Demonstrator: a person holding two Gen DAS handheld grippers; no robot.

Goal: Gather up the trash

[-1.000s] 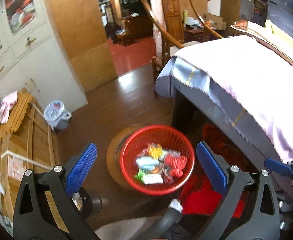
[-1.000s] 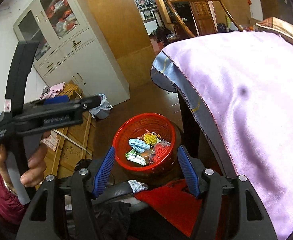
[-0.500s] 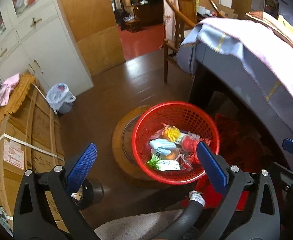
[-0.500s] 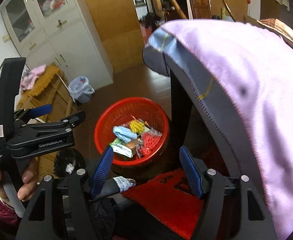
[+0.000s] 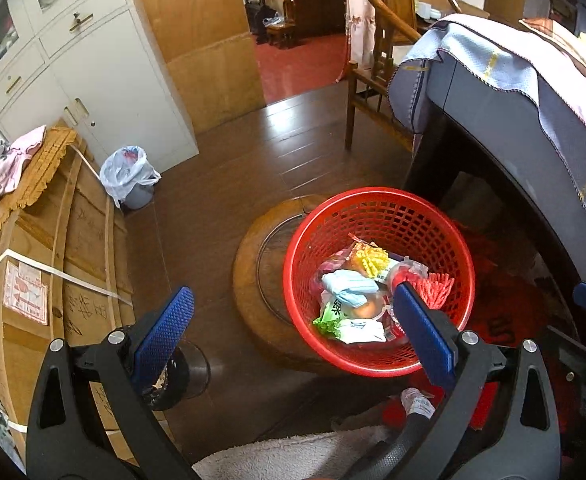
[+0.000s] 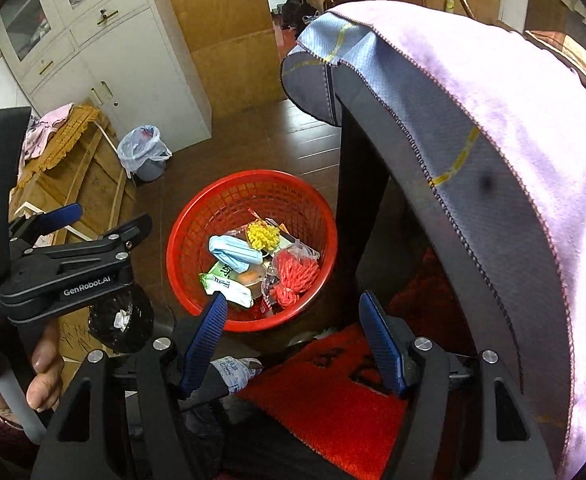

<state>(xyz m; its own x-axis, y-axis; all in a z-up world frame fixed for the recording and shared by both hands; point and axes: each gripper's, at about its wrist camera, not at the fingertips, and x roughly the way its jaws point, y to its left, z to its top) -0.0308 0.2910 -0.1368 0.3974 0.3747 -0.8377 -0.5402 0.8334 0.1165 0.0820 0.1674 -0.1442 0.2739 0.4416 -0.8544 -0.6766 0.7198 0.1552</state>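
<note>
Glossy red plastic mesh basket [image 5: 377, 216], glossy dark wood floor [image 5: 253, 168]

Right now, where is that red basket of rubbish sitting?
The red basket sits on the floor, left of the cloth-covered table, partly on a round wooden stand.

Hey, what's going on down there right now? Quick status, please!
Left gripper open, empty. Right gripper open, empty. Red basket on floor, trash inside: blue mask, wrappers. Nothing blocking it.

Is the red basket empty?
No, the red basket holds trash: a blue face mask, a yellow crinkly piece and a red mesh bundle lie inside it.
</note>
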